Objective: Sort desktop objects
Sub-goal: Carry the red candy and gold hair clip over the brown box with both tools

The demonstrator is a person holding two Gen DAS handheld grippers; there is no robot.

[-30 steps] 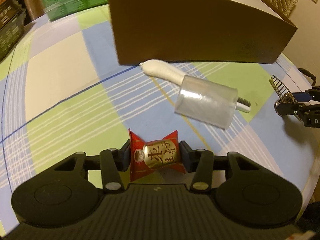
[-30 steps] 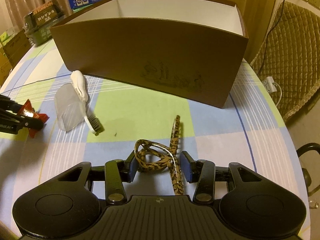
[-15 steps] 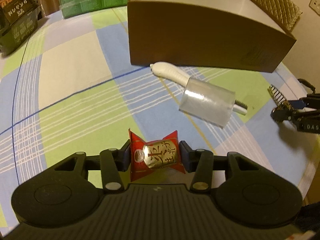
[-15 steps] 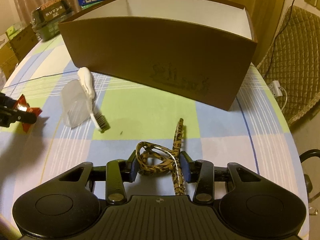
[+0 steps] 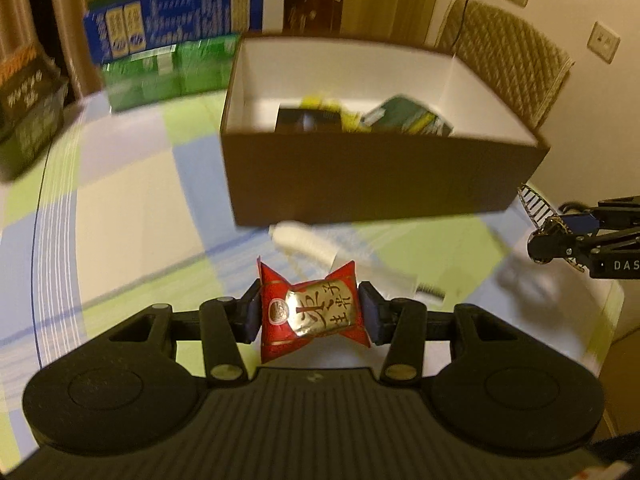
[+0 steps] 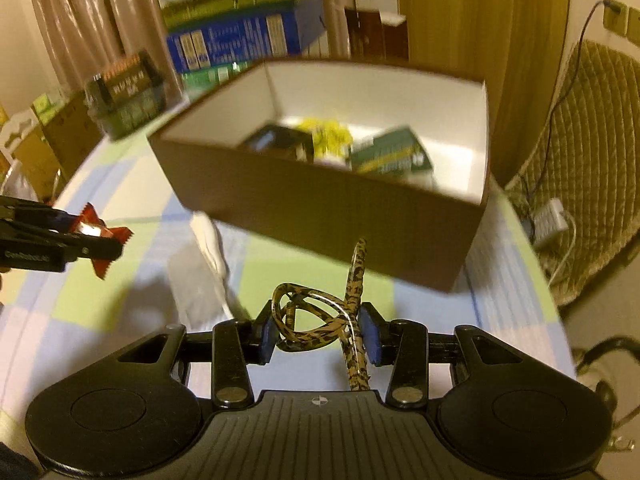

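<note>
While both grippers hang above checked tablecloth (image 5: 132,216) | left gripper (image 5: 308,312) clamps red candy packet (image 5: 310,312) | right gripper (image 6: 320,330) clamps leopard-print hair clip (image 6: 320,320) | brown box (image 5: 360,172) ahead, items inside | cartons, curtains, quilted chair behind.

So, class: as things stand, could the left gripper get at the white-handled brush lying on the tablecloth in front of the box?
Probably not yet. The left gripper is shut on a red sweet packet, so its jaws are full. The brush itself lies uncovered on the tablecloth, close before the brown box.
</note>
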